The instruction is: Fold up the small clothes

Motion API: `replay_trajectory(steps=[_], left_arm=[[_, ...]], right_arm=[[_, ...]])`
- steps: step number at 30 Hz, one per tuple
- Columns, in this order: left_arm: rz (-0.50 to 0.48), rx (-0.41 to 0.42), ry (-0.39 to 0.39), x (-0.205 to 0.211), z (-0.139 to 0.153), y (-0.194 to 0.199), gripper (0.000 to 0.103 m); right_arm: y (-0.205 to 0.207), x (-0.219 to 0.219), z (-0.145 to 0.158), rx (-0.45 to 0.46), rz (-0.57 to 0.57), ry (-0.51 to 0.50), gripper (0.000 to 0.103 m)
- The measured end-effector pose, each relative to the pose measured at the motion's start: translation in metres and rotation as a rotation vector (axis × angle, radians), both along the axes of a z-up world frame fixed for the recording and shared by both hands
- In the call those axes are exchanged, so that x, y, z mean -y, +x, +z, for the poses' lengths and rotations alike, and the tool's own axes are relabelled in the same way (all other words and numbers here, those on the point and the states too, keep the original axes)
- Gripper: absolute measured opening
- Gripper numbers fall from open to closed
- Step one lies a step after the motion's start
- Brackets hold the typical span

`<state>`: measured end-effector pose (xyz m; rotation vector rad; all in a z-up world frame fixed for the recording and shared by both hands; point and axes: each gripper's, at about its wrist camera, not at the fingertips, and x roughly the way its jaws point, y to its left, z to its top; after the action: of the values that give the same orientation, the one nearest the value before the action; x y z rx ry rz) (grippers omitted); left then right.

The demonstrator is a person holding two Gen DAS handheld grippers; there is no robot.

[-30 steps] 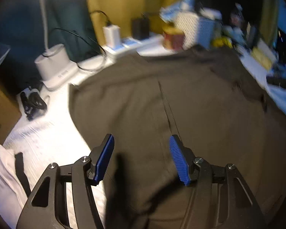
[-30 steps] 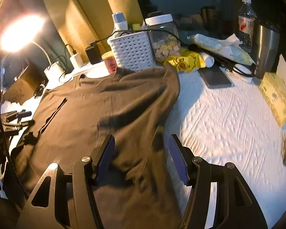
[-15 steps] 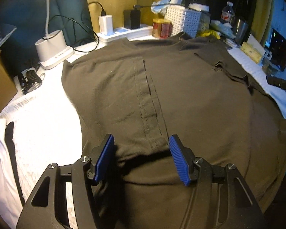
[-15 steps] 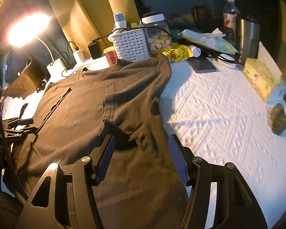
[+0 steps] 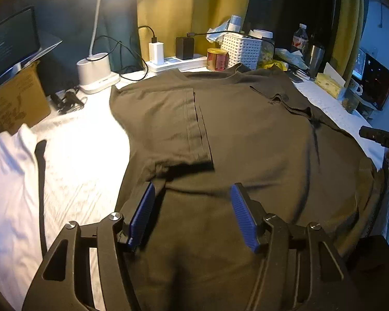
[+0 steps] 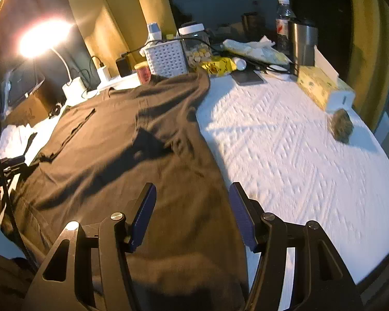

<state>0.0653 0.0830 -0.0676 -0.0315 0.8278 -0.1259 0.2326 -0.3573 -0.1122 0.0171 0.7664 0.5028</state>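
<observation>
Jaws spread on both grippers, left gripper (image 5: 192, 212) having just been widening, right gripper (image 6: 192, 212) likewise pinching nothing. Hovering over shirt (image 5: 246, 142) lying flat on bed (image 6: 285, 155). Both sleeves folded in; lengthwise folds remaining, likely. Bare bed lying open beside each long edge; clutter crowding collar end, basket (image 6: 167, 58) nearest.

Dark brown T-shirt (image 5: 246, 140) spread flat on white bedcover, both sleeves folded inward, slightly wrinkled
</observation>
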Motion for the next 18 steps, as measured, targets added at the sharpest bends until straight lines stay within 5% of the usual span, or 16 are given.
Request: replay_trajectory(steps=[2,18], left_arm=[[0.006,0.004,0.004,0.0,-0.002,-0.011,0.071],[0.095,-0.009,0.065,-0.03,-0.011,-0.097,0.071]], right_arm=[[-0.007,0.002,-0.004,-0.005,-0.002,-0.009,0.062],[-0.047,0.002,-0.023,-0.005,0.035,-0.101,0.062]])
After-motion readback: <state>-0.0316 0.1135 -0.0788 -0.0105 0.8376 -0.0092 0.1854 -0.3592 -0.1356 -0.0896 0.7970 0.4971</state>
